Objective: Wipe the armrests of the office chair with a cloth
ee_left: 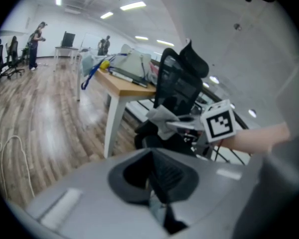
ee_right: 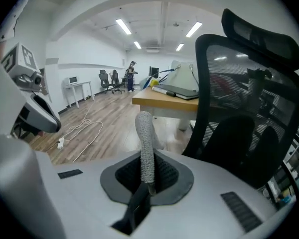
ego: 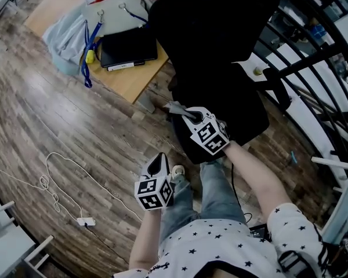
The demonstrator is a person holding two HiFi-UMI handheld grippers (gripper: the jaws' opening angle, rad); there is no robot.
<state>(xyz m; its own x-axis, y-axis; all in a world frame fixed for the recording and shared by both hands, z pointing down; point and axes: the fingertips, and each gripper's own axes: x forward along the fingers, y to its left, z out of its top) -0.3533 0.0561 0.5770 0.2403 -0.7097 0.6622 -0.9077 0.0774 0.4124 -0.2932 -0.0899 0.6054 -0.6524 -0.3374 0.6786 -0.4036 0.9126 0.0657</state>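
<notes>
A wood-plank floor [ego: 52, 114] runs through a bright open office, with a black railing [ego: 313, 62] along one side. A black mesh-backed office chair [ego: 214, 57] stands beside a wooden desk [ego: 130, 80] piled with bags. A white cable [ego: 53, 185] trails over the planks. The right gripper [ego: 185, 113] pinches a grey knobbly cloth [ee_right: 145, 143], rolled thin and standing upright, close against the chair's near side. The left gripper [ego: 158, 164] hangs lower, jaws pressed together with nothing between them.

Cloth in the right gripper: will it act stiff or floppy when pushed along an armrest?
Probably floppy: the cloth stands up only as a bunched fold pinched by the right gripper, so it should bend on contact. It looks light, being a thin fold. Its nubbly weave will likely drag rather than slip.
</notes>
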